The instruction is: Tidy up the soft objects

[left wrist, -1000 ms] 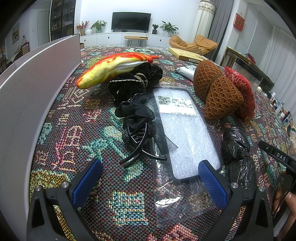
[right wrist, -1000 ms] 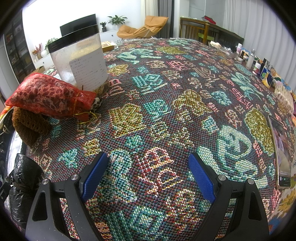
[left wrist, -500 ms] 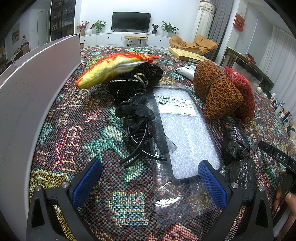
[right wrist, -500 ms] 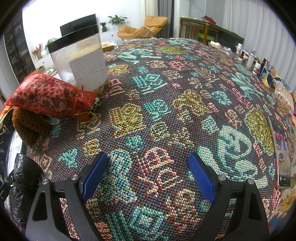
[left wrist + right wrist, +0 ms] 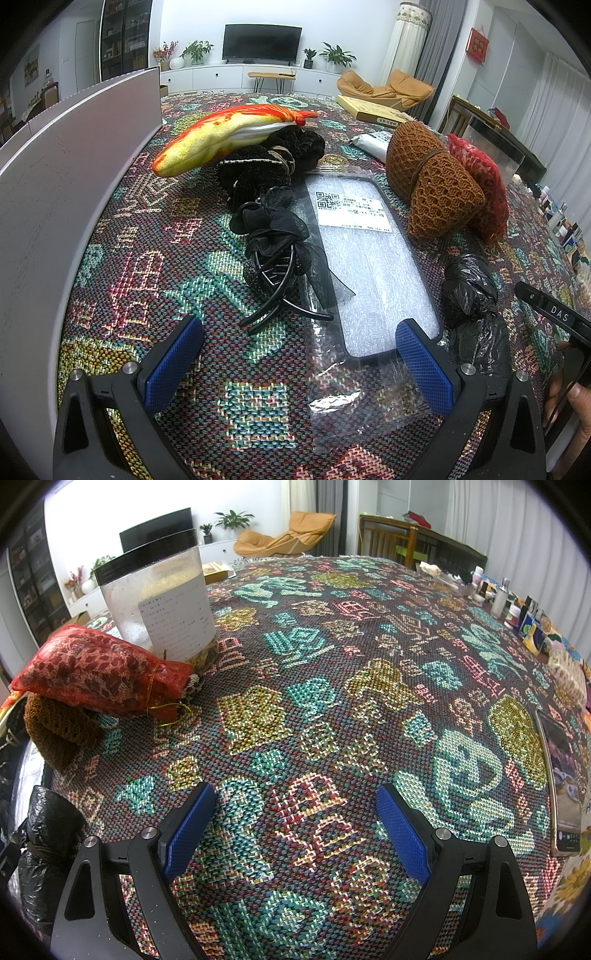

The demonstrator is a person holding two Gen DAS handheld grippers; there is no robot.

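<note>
We find almost nothing changed between the earlier pictures and now. The only difference we can make out is on the phone (image 5: 563,782) lying at the right edge of the right wrist view: the picture on its lit screen has shifted slightly.

I hold my left gripper (image 5: 299,363) low and level, its two blue-padded fingers (image 5: 173,363) spread wide with nothing between them. My right gripper (image 5: 295,830) sits the same way, jaws parted and empty (blue pads facing each other). At the left view's lower right edge, my right hand (image 5: 569,406) wraps its handle.
</note>
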